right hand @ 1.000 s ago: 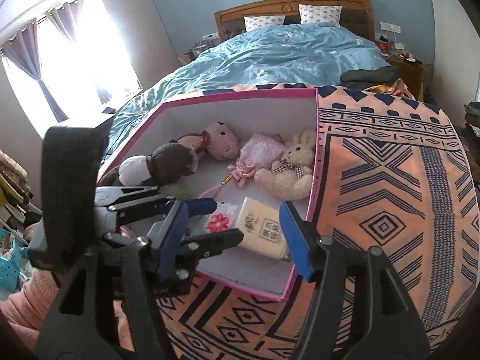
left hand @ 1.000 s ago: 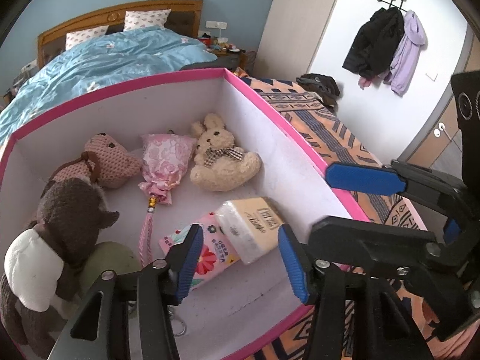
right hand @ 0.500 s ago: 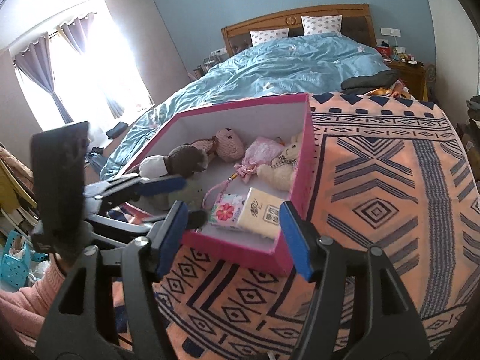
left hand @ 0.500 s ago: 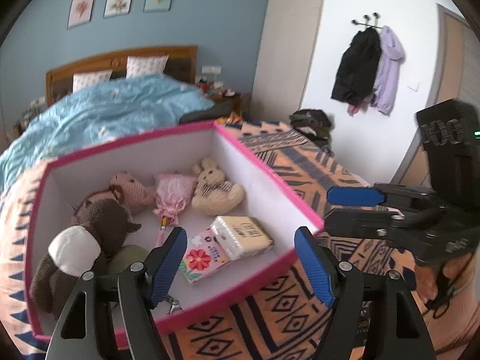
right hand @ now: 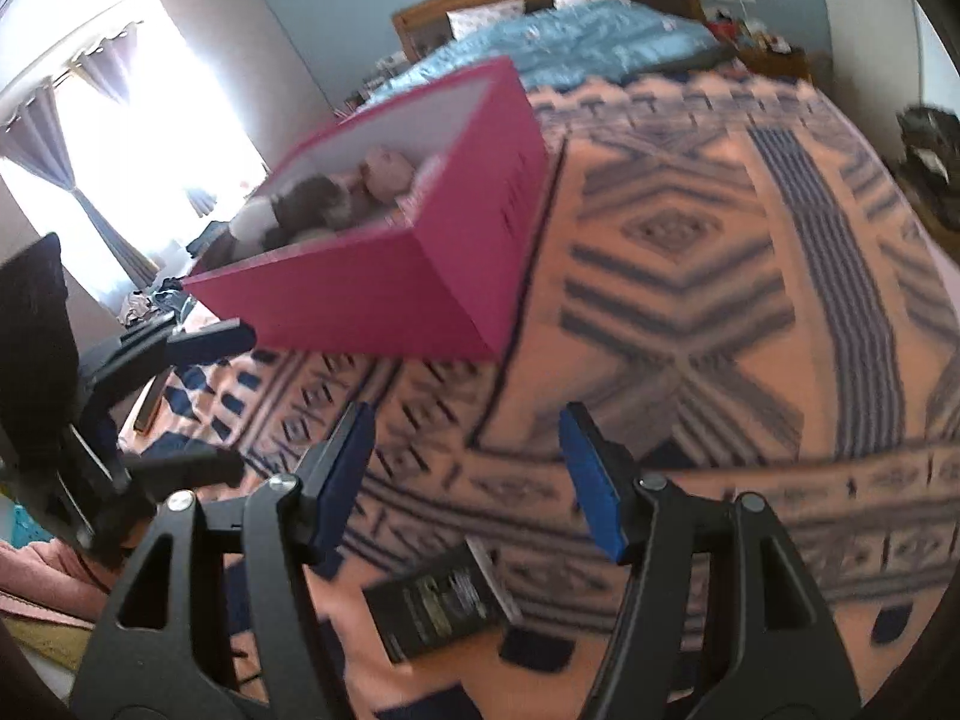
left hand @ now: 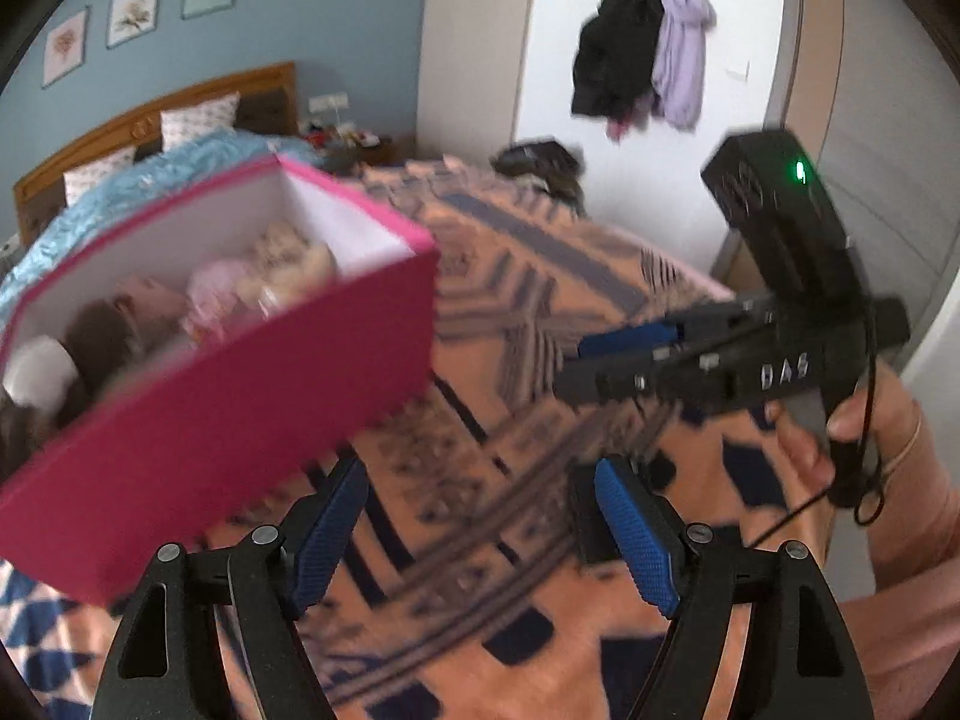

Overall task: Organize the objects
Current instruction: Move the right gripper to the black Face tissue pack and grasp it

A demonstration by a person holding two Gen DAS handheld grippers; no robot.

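A pink box (left hand: 240, 396) with white inside walls stands on the patterned blanket, and the right wrist view shows the same pink box (right hand: 372, 294) from outside. In it lie a brown plush toy (left hand: 96, 330), a pink bundle (left hand: 216, 294) and a cream plush (left hand: 288, 258). My left gripper (left hand: 483, 534) hangs over the blanket in front of the box's right corner; its jaws are opening with nothing between them. My right gripper (right hand: 468, 474) is open and holds nothing. A black packet (right hand: 438, 606) lies on the blanket just below its fingers.
The orange and navy blanket (right hand: 720, 240) spreads wide to the right of the box. A bed with a blue duvet (right hand: 570, 36) stands behind. Coats (left hand: 642, 72) hang on the far wall. A hand (left hand: 840, 450) grips the right gripper's handle.
Both grippers have drawn back from over the box, which I now see from outside. The left jaws have widened. The black packet has come into the right wrist view.
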